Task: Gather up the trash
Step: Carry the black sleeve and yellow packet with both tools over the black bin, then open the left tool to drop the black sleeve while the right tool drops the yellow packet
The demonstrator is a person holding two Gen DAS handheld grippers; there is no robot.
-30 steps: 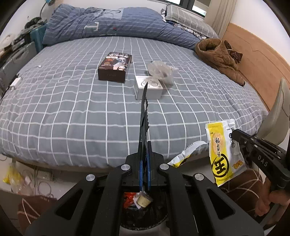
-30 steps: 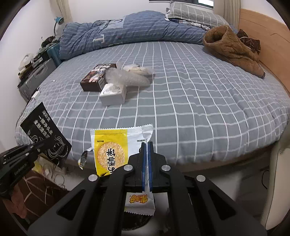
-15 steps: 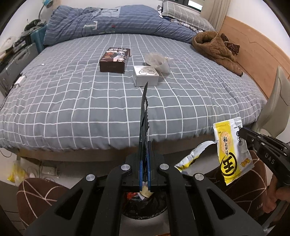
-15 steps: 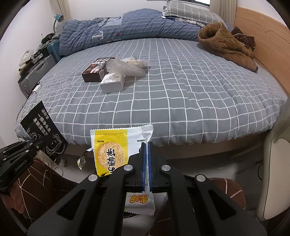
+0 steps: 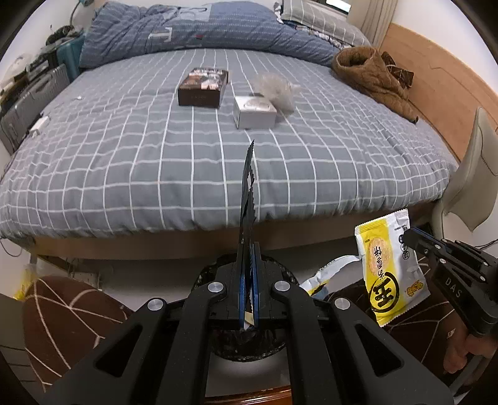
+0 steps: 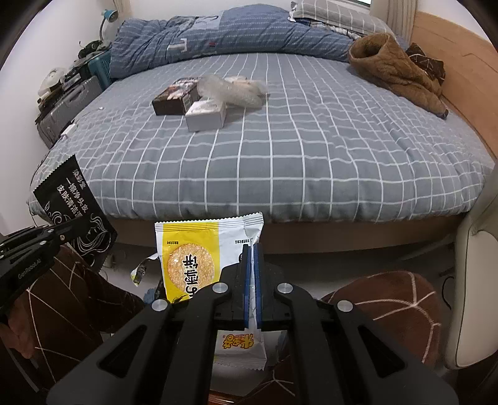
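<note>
My left gripper is shut on a black sachet, seen edge-on; in the right wrist view the black sachet shows white lettering at the left. My right gripper is shut on a yellow and white snack packet, which also shows in the left wrist view. Both are held off the bed's foot, above a black-lined trash bin. On the bed lie a dark box, a grey box and a crumpled clear plastic bag.
The bed has a grey checked cover, a blue duvet and a brown jacket. Brown patterned knees flank the bin. A loose wrapper lies beside it. A chair stands right, suitcases left.
Both grippers have drawn back from the bed and down, still holding their wrappers. The bed looks farther, and the floor, bin and knees fill more of the lower view.
</note>
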